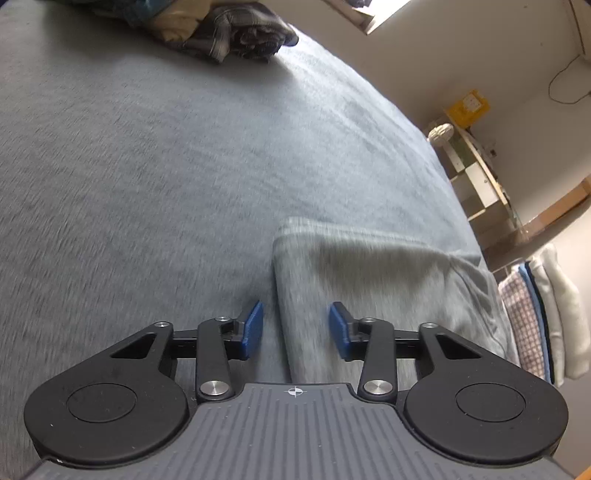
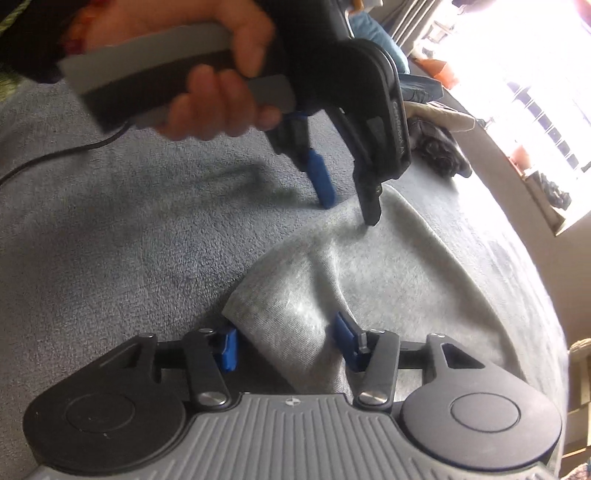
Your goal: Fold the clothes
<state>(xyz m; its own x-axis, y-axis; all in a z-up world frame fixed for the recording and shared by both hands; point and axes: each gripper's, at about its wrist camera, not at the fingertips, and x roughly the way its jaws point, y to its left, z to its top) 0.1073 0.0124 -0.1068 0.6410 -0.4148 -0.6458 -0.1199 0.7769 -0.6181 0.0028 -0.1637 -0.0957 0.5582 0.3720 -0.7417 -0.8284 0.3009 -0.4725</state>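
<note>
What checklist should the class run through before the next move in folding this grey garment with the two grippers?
1. Corner of the grey garment between the right gripper's fingers: ok.
2. Right gripper clamped firmly on it: cannot tell.
3. Garment's edge between the left gripper's fingers: ok.
4. Left gripper closed on the cloth: not ok, its pads stand apart.
5. Garment lying flat: not ok, a ridge runs across it between the grippers.
6. Clothes pile apart from the garment: ok.
</note>
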